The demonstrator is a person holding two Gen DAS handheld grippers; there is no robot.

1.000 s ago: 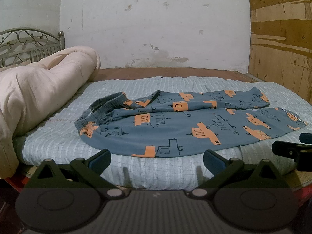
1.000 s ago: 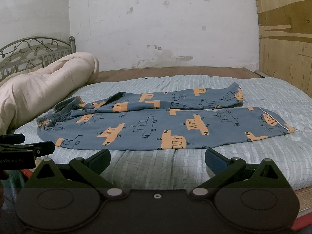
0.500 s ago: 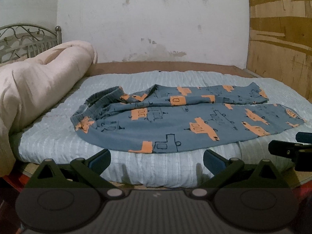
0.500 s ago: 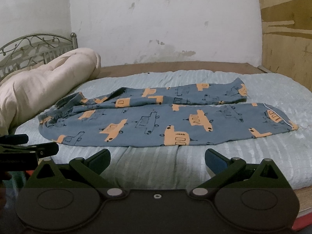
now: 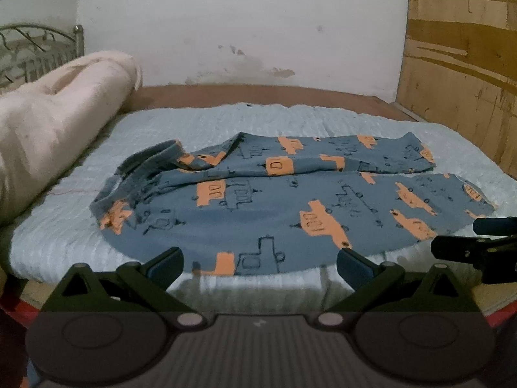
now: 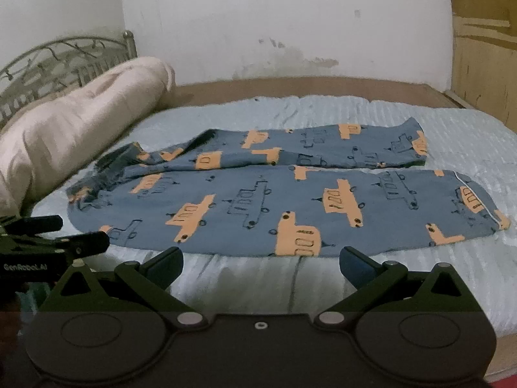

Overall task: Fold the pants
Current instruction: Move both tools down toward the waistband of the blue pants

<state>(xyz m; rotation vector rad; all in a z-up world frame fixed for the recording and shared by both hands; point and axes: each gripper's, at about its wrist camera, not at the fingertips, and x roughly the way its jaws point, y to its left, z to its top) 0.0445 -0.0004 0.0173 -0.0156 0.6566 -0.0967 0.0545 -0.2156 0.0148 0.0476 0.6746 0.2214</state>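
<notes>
Across the bed (image 5: 200, 123), pants (image 5: 290, 200) lie lengthwise, waistband left; both grippers spread wide, empty.

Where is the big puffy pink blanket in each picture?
Left wrist view: the rolled pale pink blanket fills the left edge, left of the blue pants with orange trucks.
Right wrist view: it lies at upper left, below the metal headboard.
Shared landmark: the pants' gathered waistband points toward the blanket.

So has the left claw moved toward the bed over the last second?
Yes. The left claw has come forward: its tips now overlap the blue truck-print pants' near hem, where mattress edge showed before.
</notes>
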